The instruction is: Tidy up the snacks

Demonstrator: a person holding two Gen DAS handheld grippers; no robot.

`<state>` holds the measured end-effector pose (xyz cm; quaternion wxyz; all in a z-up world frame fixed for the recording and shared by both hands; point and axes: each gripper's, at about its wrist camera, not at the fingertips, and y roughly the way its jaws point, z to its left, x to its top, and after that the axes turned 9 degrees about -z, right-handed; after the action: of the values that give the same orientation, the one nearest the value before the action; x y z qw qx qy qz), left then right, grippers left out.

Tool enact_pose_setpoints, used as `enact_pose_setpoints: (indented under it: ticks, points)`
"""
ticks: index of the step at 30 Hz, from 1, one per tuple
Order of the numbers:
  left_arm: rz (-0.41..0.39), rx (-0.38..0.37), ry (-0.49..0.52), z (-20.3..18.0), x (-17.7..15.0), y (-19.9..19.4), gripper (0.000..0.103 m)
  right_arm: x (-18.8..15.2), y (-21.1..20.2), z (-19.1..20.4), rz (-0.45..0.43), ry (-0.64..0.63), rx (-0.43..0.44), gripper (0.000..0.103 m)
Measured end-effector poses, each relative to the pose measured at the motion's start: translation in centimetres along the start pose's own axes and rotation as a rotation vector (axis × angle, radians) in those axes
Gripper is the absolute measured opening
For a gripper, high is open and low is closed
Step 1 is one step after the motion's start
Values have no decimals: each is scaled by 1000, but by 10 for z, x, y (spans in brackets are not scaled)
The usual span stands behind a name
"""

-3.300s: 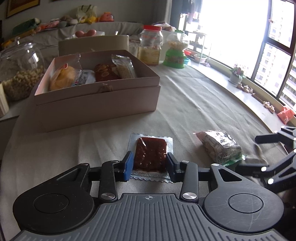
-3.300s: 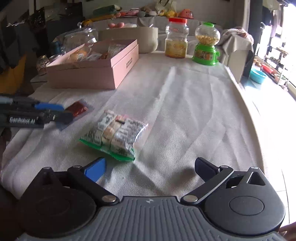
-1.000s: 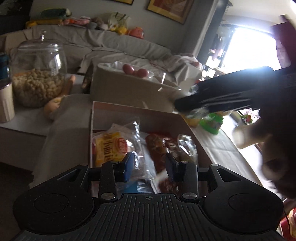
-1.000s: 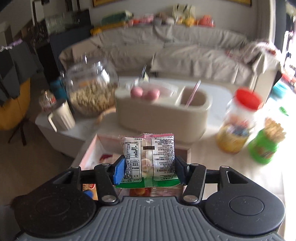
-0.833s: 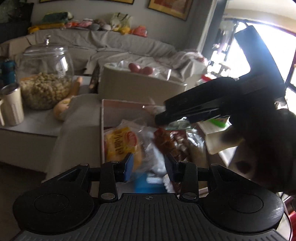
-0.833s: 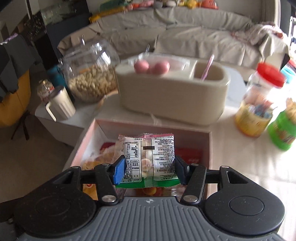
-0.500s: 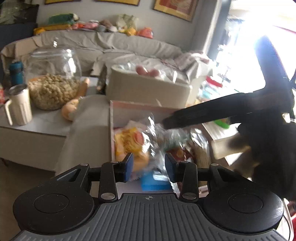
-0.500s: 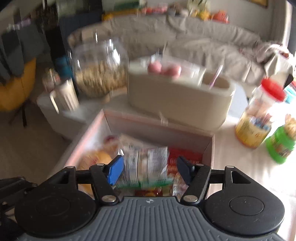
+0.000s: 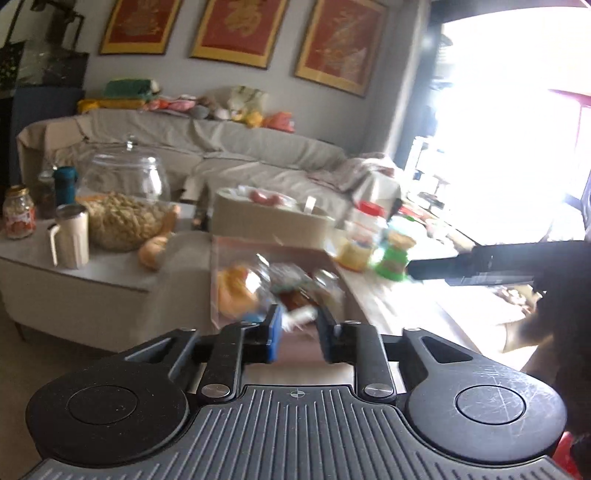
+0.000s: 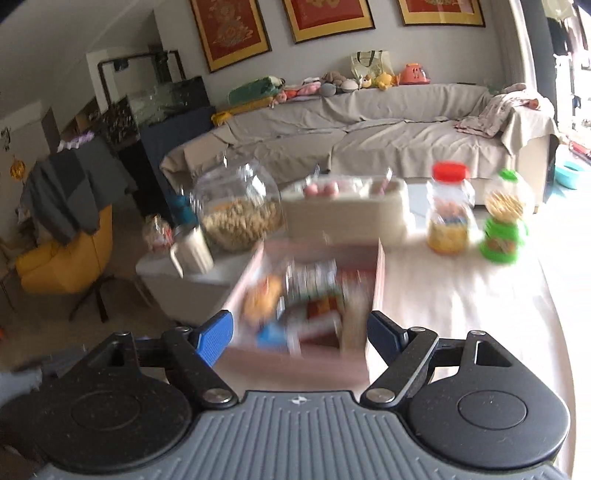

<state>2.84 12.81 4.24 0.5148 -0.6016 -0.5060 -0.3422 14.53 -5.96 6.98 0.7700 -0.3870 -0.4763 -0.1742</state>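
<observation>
On the cloth-covered table [image 10: 461, 295] stands one pink box [image 10: 376, 273], open-topped and filled with several wrapped snacks [image 10: 314, 291]; motion blur keeps me from counting them exactly. Behind the box sit one beige tub [image 10: 343, 218], one red-lidded jar [image 10: 448, 218] and one green dispenser [image 10: 502, 229]. On the low side table to the left are one big glass jar [image 10: 240, 214] of puffed snacks and one cream mug [image 9: 70, 236]. Three red framed pictures [image 9: 229, 29] hang on the wall above the sofa [image 10: 369, 122].

The left gripper [image 9: 297, 332] has its jaws closing with a narrow gap left, and nothing is between them; the snacks lie in the box beyond and below the fingertips. The right gripper [image 10: 299, 332] has its jaws opening wide, also with nothing between the pads; the box and its snacks lie beyond the gap, clear of both fingers. Both grippers point forward and somewhat downward at the box. In the left wrist view the right gripper reaches in from the right edge, roughly level, above the table beside the box.
</observation>
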Motion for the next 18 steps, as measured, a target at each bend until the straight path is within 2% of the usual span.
enact_pose_setpoints:
  ticks: [3,8,11,18]
  points:
    - [10,-16,16,-22,-16,-26,21,-42,-30,5,16,-13,-22,83]
    - [25,51,139,-61,-36,-42,19,-90,-53,7,25,-8,-108,83]
    - [58,41,137,-69,-42,-45,19,-101,-62,3,24,32,-121,83]
    - [115,58,132,-73,-50,-50,19,-107,-64,6,26,10,-112,83]
